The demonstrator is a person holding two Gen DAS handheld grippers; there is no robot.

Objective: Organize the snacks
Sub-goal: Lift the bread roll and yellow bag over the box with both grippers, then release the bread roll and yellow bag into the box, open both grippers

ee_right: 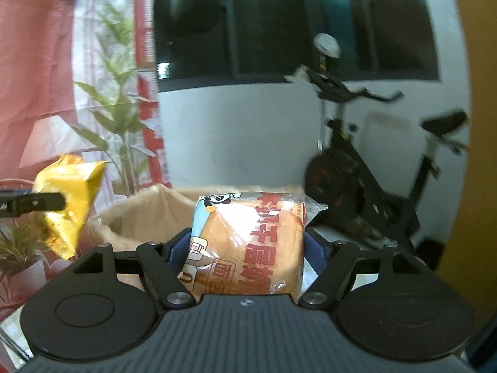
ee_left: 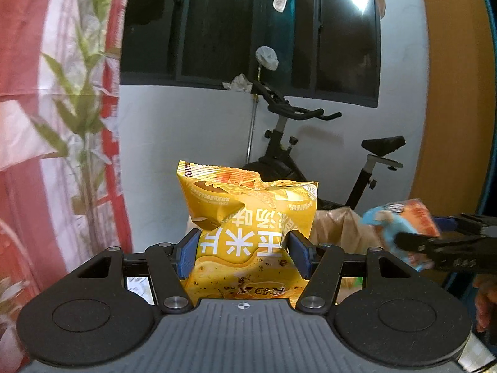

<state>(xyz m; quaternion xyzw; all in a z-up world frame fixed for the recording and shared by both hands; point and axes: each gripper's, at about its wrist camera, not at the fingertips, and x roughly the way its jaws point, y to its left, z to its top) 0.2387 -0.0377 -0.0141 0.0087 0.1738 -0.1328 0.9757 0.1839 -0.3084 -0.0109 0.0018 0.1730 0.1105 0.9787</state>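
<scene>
1. We note a brown paper-lined open container [ee_right: 149,214] behind both loads, at about 11 o'clock from the right gripper; we judge it the likely destination, though its contents are hidden.
2. The yellow crinkled foil snack bag with white lettering [ee_left: 248,217] stands upright and held in the air, pinched at its lower middle by the left gripper [ee_left: 245,253]. The blue pads press in from 9 and 3 o'clock and the foil creases between them. We judge it light, puffed with air, slippery and its contents crushable; a grip on the flat seam would be safer than on the belly.
3. The clear plastic-wrapped golden bread bun with red print [ee_right: 248,245] sits clamped in the right gripper [ee_right: 248,248], the jaws closed on its sides. We judge it soft and compressible; the film may slide, so light pressure across the loaf's middle suits it.
4. Each gripper carries its own packet; the two are well apart.
</scene>
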